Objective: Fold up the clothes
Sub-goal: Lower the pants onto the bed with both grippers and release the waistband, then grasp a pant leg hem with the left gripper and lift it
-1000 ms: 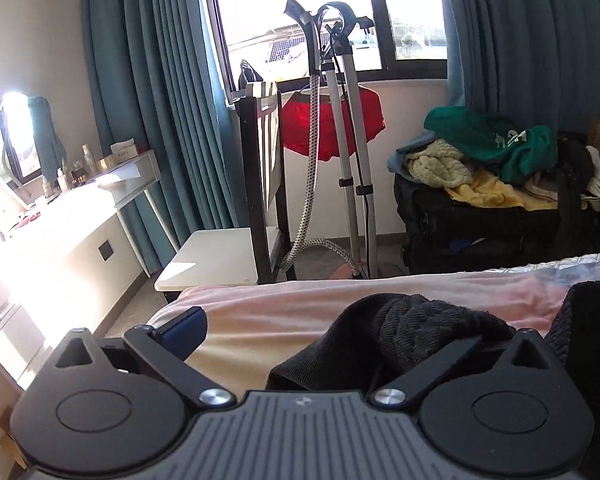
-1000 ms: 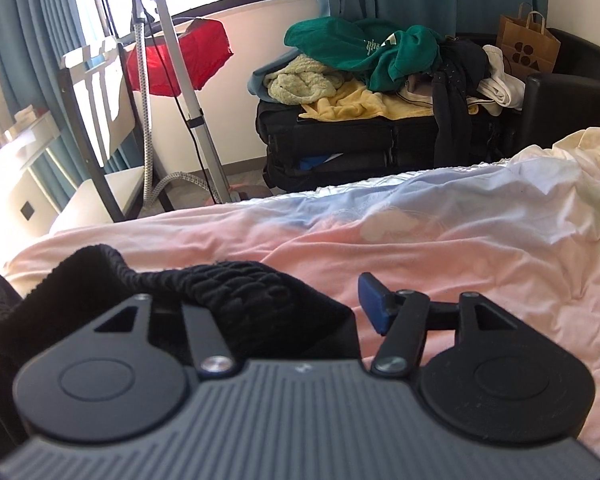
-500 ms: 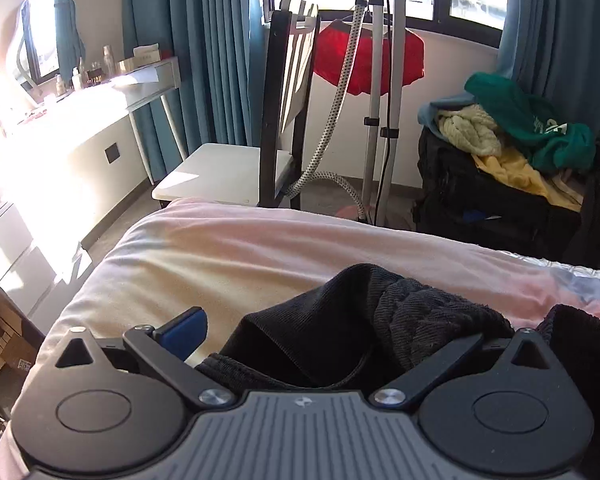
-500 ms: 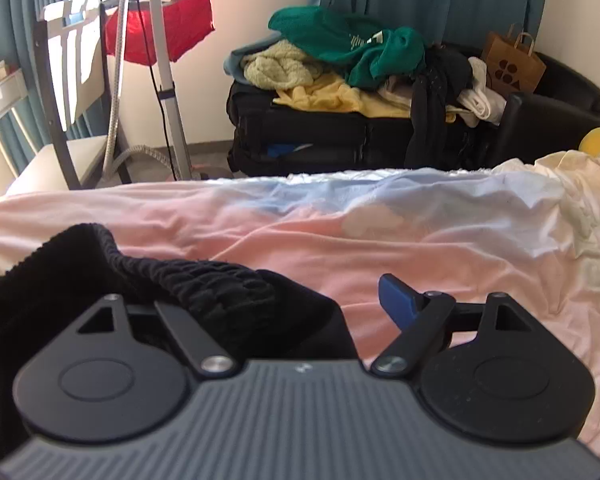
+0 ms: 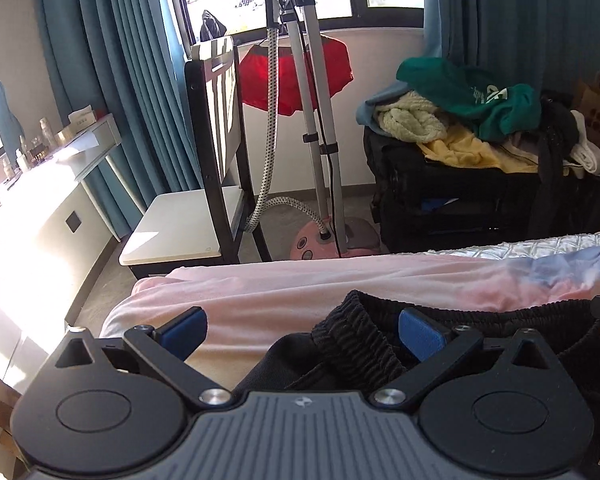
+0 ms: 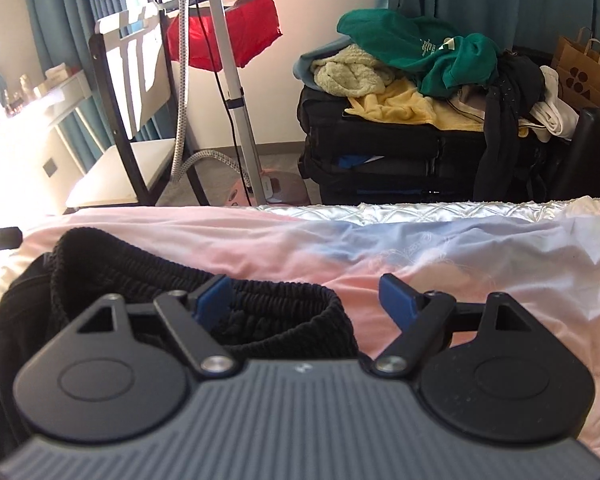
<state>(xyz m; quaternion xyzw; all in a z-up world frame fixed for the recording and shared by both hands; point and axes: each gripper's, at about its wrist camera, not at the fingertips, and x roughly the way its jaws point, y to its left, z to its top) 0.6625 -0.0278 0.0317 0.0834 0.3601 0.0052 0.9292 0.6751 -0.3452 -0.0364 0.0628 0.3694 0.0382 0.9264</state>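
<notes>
A black garment with a ribbed elastic waistband lies on the pink bed sheet. My left gripper is open, and the waistband's left end lies between its blue pads. In the right wrist view the same waistband lies between the pads of my open right gripper, with its right end by the left pad. Neither gripper pinches the cloth.
Beyond the bed's far edge stand a chair, a garment steamer with a red garment, and a black suitcase piled with clothes. A white desk is at the left, a paper bag at the right.
Both grippers have opened and let go of the black garment, which has dropped flat onto the sheet. Both have pulled back a little, so both blue pads of each show.
</notes>
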